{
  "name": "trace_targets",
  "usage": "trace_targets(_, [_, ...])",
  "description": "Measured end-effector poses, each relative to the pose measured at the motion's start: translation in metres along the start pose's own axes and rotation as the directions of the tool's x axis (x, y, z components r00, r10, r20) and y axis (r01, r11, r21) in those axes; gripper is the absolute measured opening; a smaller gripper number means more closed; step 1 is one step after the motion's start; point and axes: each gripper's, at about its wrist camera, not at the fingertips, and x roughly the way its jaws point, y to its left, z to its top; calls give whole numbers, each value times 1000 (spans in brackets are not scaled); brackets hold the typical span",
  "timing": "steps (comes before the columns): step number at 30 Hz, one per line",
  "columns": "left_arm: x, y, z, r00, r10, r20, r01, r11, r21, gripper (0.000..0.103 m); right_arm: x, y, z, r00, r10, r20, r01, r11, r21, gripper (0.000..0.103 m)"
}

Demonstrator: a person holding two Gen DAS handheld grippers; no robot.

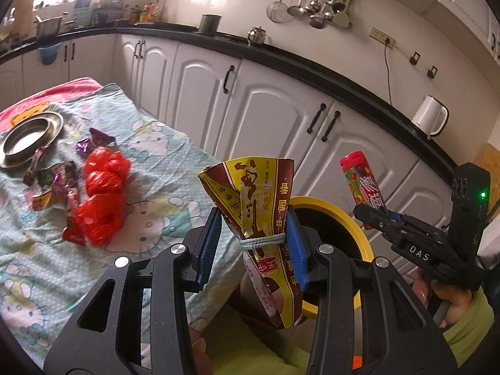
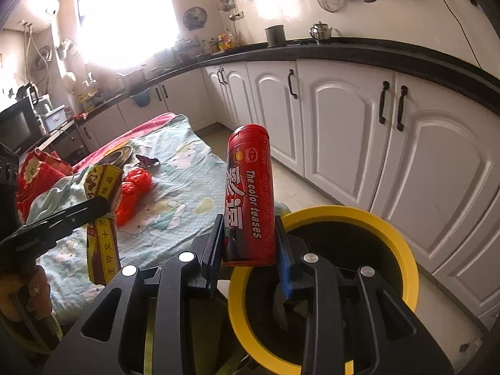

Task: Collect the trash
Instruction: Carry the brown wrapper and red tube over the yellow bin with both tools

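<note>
Jaws: both clamped on trash | yellow-rimmed round black bin [image 2: 403, 250] sits low beside cloth-covered tabletop [image 1: 175, 162] | right gripper [image 2: 250, 250] holds upright red cylindrical candy tube [image 2: 250, 193] over bin's near rim, nearer the opening | left gripper [image 1: 254, 240] holds upright, string-tied yellow-brown foil bag [image 1: 259, 206], bin just behind.

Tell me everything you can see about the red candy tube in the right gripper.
The candy tube is a red cylinder, apparently plastic, with a rounded red cap, closed. Its label shows white characters, coloured candies and the words "The color teases". It stands almost upright, tilted slightly, held near its base between the blue pads of the right hand-held gripper. It hangs in the air by the rim of the yellow bin, touching nothing else.
</note>
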Motion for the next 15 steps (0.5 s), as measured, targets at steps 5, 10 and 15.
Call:
trace_targets(5, [10,-15,4,1000,-23,-11,24,999,37,33,-4,-15,-6,1000,-26,-1,26,999,20,29])
trace_targets(10, [23,-33,6,999,-40,-32,42,996,73,33,-7,-29,-15,999,-47,-10,47,998,39,29])
trace_targets(15, [34,-50,6,998,-50,-46,55,993,102,33,-10,-42,-24,998,-63,-19,64,996,65,29])
